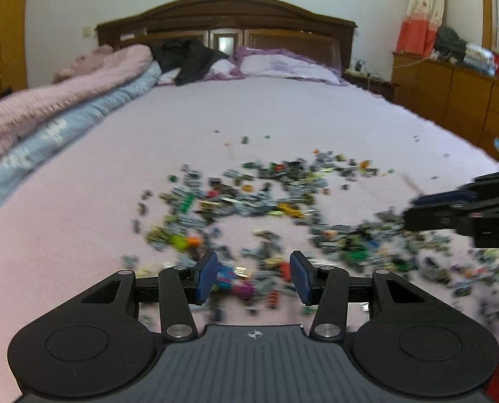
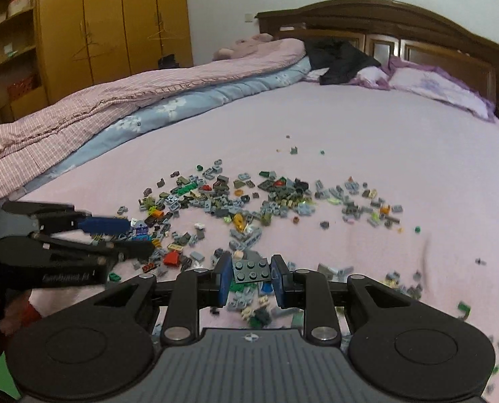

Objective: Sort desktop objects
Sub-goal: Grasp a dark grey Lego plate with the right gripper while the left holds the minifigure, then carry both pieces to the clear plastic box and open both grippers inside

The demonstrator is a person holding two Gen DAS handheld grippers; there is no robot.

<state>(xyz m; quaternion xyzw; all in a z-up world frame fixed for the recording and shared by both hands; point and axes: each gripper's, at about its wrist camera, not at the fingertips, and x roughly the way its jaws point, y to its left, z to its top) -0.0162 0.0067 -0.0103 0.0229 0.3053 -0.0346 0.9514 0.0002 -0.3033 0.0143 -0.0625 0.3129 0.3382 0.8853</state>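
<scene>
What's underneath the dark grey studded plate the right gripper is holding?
Under the dark grey studded plate, held by the right gripper, lie loose bricks on the pink bedsheet. Whatever sits directly beneath the plate is hidden.

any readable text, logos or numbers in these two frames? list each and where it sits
White lettering on the side of the left tongs, right wrist view: blurred, not readable.
Round crosshair emblem, no letters, on the grey ribbed body behind the right tongs.
Toy bricks on the bed sheet: no readable print.
</scene>
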